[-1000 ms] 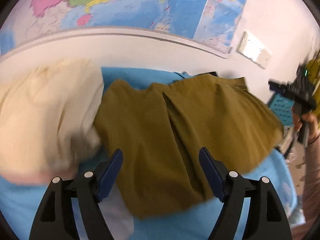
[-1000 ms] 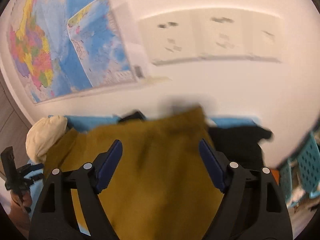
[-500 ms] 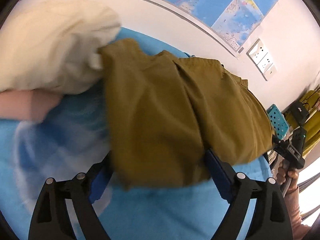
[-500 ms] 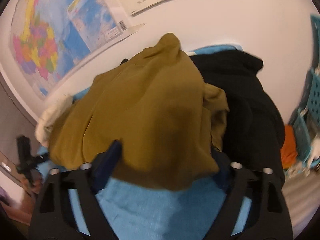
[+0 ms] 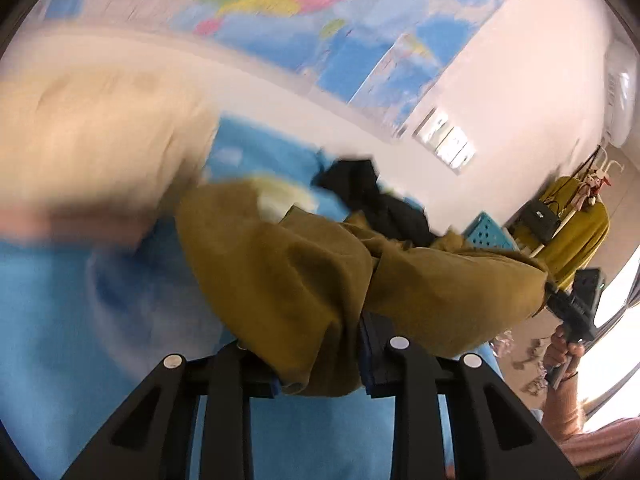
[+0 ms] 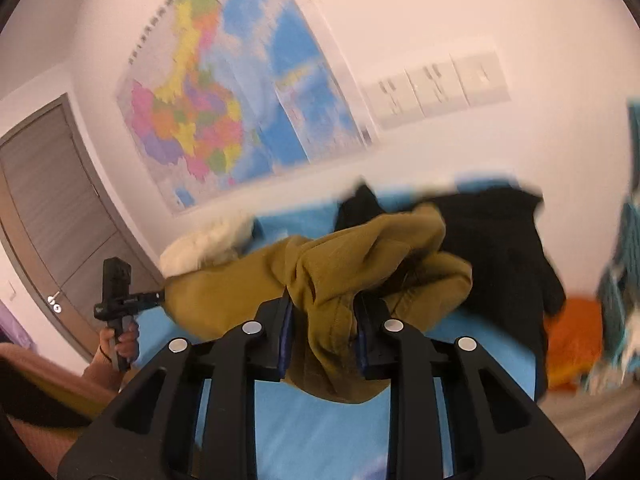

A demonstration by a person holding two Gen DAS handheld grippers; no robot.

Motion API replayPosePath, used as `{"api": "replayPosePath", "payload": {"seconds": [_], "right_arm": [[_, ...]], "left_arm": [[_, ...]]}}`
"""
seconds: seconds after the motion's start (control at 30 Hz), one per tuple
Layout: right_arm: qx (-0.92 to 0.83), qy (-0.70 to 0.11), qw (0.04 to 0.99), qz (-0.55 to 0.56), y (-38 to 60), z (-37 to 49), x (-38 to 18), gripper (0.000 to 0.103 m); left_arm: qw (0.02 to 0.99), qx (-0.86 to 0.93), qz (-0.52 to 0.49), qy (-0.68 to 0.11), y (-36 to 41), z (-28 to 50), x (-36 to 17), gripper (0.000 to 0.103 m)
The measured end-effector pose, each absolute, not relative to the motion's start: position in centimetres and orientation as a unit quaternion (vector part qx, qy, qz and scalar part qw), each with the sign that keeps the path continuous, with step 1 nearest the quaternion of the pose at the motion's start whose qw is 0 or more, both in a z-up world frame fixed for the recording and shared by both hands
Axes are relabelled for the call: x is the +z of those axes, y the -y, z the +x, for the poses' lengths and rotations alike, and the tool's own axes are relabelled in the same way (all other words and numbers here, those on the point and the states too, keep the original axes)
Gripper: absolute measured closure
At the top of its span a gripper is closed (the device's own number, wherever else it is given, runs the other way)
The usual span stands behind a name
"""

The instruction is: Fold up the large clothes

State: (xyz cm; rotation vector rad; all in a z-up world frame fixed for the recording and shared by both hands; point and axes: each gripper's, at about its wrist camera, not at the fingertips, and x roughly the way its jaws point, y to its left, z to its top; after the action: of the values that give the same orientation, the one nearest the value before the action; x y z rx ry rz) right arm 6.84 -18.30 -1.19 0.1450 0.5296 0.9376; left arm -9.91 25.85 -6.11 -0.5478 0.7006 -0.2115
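Olive garment (image 5: 288, 280): bunched on blue cover (image 5: 60, 320), stretched btwn both grippers, off the cover in the middle.
L gripper (image 5: 320, 360): jaws closing, olive cloth pinched btwn pads at one end.
R gripper (image 6: 320, 332): jaws closing, cloth wad clamped btwn blue pads (image 6: 285, 336).
Black garment (image 6: 500, 248): behind olive one, touching it.
Cream pile (image 6: 208, 248): far side, by wall.
Map (image 6: 224, 112): on wall.

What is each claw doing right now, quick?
Left claw: closing, with a bunch of the olive-brown garment pinched between its pads.
Right claw: closing, with another bunch of the same garment between its pads.
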Motion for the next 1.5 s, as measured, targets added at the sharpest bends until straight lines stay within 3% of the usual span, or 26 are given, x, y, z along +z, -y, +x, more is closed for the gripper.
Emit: {"api": "replayPosePath", "payload": {"seconds": [0.17,0.27,0.37,0.4,0.47,0.5,0.57,0.6,0.67,0.7,0.8,0.9,1.0,1.03,1.07,1.13,1.27,1.33,1.4,1.43,1.47,1.5], "right_arm": [[0.399,-0.372,0.834,0.082,18.9,7.8,-10.2,0.076],[0.392,-0.371,0.831,0.135,20.8,7.3,-11.9,0.062],[0.365,-0.355,0.855,0.095,20.5,5.8,-10.5,0.049],[0.354,-0.348,0.864,0.085,20.4,5.4,-10.2,0.035],[0.34,-0.327,0.878,0.082,20.9,4.6,-9.6,0.031],[0.346,-0.319,0.878,0.09,21.3,4.4,-9.3,0.032],[0.334,-0.317,0.882,0.096,21.6,4.7,-9.6,0.041],[0.338,-0.324,0.878,0.102,21.8,5.2,-10.1,0.059],[0.339,-0.339,0.87,0.113,21.5,6.0,-10.7,0.078],[0.333,-0.34,0.873,0.111,21.4,6.3,-10.8,0.098],[0.297,-0.318,0.89,0.135,23.1,6.6,-9.8,0.098],[0.287,-0.334,0.891,0.11,22.2,7.1,-10.2,0.098],[0.266,-0.365,0.888,0.086,21.0,7.7,-11.4,0.087],[0.261,-0.364,0.888,0.103,21.6,7.8,-11.1,0.074],[0.256,-0.357,0.891,0.115,22.1,7.8,-10.8,0.069],[0.262,-0.327,0.896,0.144,23.5,7.1,-9.4,0.042],[0.294,-0.31,0.892,0.148,22.9,7.0,-7.9,0.033],[0.295,-0.332,0.885,0.136,21.3,8.3,-8.3,0.028],[0.304,-0.352,0.874,0.141,20.4,9.7,-9.1,0.028],[0.314,-0.367,0.864,0.145,19.8,10.6,-9.8,0.036],[0.321,-0.379,0.855,0.15,19.4,11.2,-10.4,0.047],[0.32,-0.388,0.851,0.151,19.1,11.5,-10.8,0.076]], "left_arm": [[0.873,-0.081,-0.279,-0.392,-25.7,-11.0,-12.4,0.068],[0.88,-0.068,-0.271,-0.384,-25.9,-11.6,-11.7,0.058],[0.895,-0.046,-0.223,-0.384,-25.5,-12.0,-10.5,0.049],[0.9,-0.045,-0.212,-0.378,-25.6,-12.4,-10.0,0.045],[0.91,-0.047,-0.207,-0.357,-26.0,-13.4,-9.0,0.04],[0.914,-0.045,-0.206,-0.347,-26.2,-13.6,-8.6,0.032],[0.916,-0.039,-0.201,-0.346,-26.3,-13.3,-8.6,0.028],[0.915,-0.033,-0.196,-0.351,-26.2,-13.0,-8.7,0.029],[0.912,-0.024,-0.192,-0.363,-26.2,-12.4,-9.3,0.033],[0.908,-0.025,-0.194,-0.371,-26.1,-11.7,-9.7,0.046],[0.905,-0.021,-0.201,-0.374,-26.2,-11.5,-10.2,0.055],[0.905,-0.016,-0.195,-0.378,-26.0,-11.6,-10.4,0.054],[0.904,0.007,-0.178,-0.388,-25.8,-11.8,-10.3,0.045],[0.907,0.011,-0.173,-0.384,-25.9,-12.1,-10.0,0.044],[0.909,0.01,-0.173,-0.38,-25.9,-12.3,-9.8,0.044],[0.911,0.002,-0.18,-0.371,-26.5,-12.8,-9.3,0.031],[0.91,-0.014,-0.19,-0.369,-27.2,-12.7,-9.2,0.029],[0.905,-0.024,-0.194,-0.377,-27.4,-12.2,-9.9,0.035],[0.899,-0.041,-0.209,-0.384,-27.6,-11.9,-10.7,0.045],[0.896,-0.048,-0.218,-0.383,-27.8,-11.9,-11.0,0.048],[0.896,-0.056,-0.226,-0.379,-28.0,-12.0,-11.1,0.053],[0.896,-0.071,-0.232,-0.371,-28.3,-12.2,-11.1,0.064]]}}
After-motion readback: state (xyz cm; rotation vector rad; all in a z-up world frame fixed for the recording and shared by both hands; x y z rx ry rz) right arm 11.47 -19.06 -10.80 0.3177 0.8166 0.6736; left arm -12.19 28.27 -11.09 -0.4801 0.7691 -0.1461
